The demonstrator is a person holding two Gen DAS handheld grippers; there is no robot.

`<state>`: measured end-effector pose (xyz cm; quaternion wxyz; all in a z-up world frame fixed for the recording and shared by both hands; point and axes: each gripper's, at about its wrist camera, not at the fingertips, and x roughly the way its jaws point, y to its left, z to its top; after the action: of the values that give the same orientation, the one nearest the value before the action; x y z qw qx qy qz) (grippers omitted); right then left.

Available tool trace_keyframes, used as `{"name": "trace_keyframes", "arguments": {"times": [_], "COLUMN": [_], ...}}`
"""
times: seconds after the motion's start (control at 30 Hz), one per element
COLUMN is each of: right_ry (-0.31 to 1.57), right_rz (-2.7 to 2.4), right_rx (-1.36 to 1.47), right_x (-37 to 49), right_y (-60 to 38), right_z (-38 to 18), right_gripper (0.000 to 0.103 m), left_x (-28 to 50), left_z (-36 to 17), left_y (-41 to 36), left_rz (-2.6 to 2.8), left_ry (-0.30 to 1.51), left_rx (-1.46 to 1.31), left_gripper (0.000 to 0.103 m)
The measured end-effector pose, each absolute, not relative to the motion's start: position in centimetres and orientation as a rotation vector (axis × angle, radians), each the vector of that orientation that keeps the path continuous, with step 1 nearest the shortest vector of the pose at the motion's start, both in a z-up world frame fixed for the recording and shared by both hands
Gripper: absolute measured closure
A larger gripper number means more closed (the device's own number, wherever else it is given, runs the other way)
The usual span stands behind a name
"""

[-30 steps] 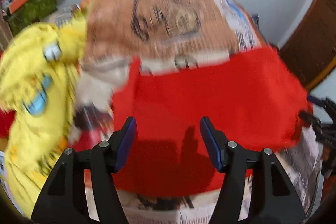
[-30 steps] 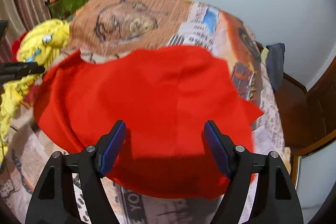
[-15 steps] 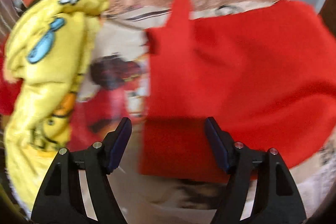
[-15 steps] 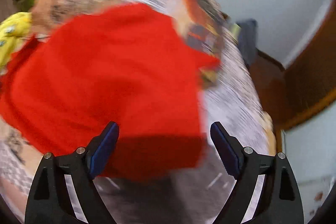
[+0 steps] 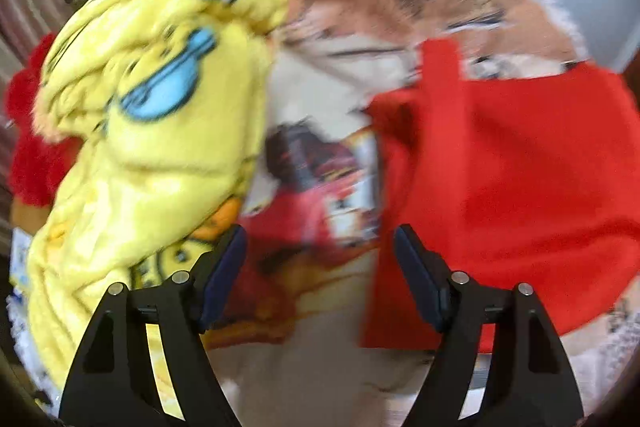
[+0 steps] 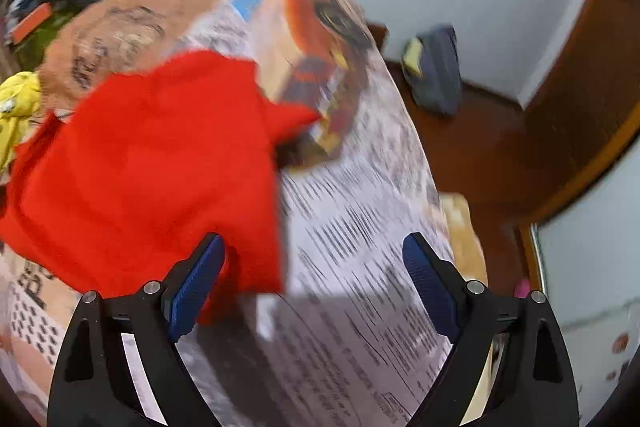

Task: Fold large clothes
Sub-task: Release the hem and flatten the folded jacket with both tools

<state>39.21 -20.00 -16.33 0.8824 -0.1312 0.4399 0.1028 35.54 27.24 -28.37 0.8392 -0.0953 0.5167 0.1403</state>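
Red garment: lying spread on the printed bedspread.
Left gripper: jaws opening, hanging over bare bedspread at the garment's left edge, gripping nothing.
Right gripper: jaws opening, straddling the garment's right edge, pads clear.
Yellow blanket: lying heaped beside the garment.

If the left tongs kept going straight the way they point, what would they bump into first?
Probably the printed bedspread: it fills the gap between the opening left tongs, with nothing between them. The yellow blanket and red garment lie either side.
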Motion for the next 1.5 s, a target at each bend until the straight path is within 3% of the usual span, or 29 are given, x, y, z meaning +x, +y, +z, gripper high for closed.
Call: {"name": "trace_keyframes", "arguments": {"times": [0.27,0.6,0.7,0.77,1.03,1.17,1.5], "right_ry": [0.934,0.995,0.999,1.004,0.931,0.901,0.93], "right_rz": [0.333,0.295,0.264,0.255,0.311,0.394,0.523], "right_rx": [-0.259,-0.235,-0.271,-0.28,-0.254,-0.255,-0.323], "right_x": [41.4,41.3,40.7,40.4,39.1,38.0,36.7], "right_y": [-14.0,-15.5,-16.4,-16.9,-15.4,-12.5,-4.5], "right_z": [-17.3,-20.1,-20.2,-19.9,-16.2,-14.9,-17.1], "right_gripper": [0.013,0.006,0.006,0.006,0.006,0.006,0.006], "left_x": [41.7,45.7,44.9,44.2,38.8,35.2,29.5], "left_z": [-30.9,-31.6,-29.9,-29.1,-24.1,-22.7,-27.8], "left_y": [23.7,30.3,30.8,31.3,28.7,26.4,22.8], "left_rz": [0.228,0.402,0.516,0.536,0.342,0.21,-0.039], "left_ry": [1.172,1.16,1.115,1.111,1.032,0.988,1.04], "left_rx": [-0.144,-0.225,-0.111,-0.114,-0.195,-0.318,-0.782], "left_gripper": [0.027,0.017,0.02,0.031,0.03,0.024,0.023]}}
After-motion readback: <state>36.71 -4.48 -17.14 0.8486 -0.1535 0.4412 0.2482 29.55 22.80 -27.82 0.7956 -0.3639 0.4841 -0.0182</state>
